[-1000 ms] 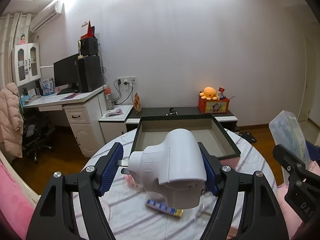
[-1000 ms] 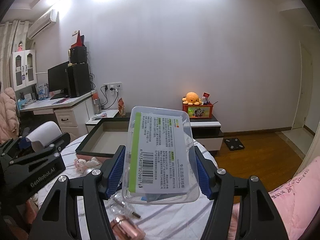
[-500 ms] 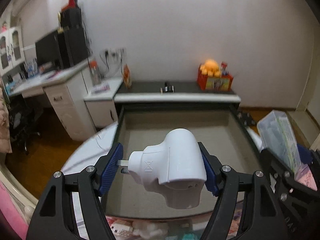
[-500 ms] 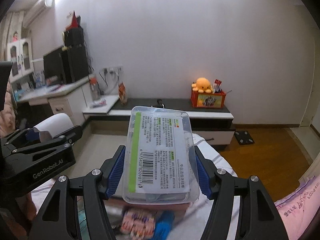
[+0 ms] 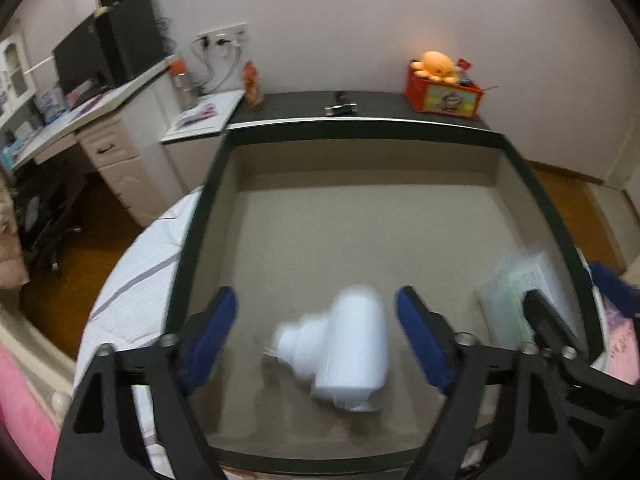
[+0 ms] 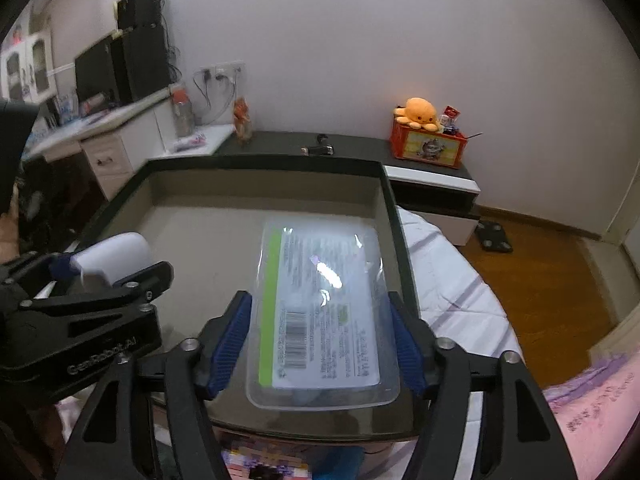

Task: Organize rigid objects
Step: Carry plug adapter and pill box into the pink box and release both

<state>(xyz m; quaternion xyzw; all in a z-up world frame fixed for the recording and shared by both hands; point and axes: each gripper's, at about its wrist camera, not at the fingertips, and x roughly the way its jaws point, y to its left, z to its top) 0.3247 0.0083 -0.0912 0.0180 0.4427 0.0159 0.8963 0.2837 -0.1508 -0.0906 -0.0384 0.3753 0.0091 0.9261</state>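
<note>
A wide tray [image 5: 360, 126] with a dark rim and beige floor fills both views. A white plug adapter [image 5: 340, 348], blurred, lies loose on the tray floor between the pads of my left gripper [image 5: 316, 308]. Those jaws are opening and neither pad touches it. In the right wrist view a clear plastic box [image 6: 320, 272] with a green-striped label rests in the tray [image 6: 264, 160] by its right wall. My right gripper [image 6: 319, 300] straddles it with jaws opening, pads just off its sides. The adapter [image 6: 114, 254] shows at the left there.
The tray sits on a round table with a striped white cloth [image 5: 136, 264]. Colourful packets [image 6: 260, 464] lie by the tray's near edge. Behind stand a low dark cabinet [image 6: 352, 148] with an orange toy box [image 6: 428, 144], and a desk [image 5: 100, 120] at left. Pink bedding [image 6: 592, 412] lies at right.
Both grippers moved forward and down over the tray. Each has spread its jaws and let go: the adapter and the clear box have dropped from the pads into the tray.
</note>
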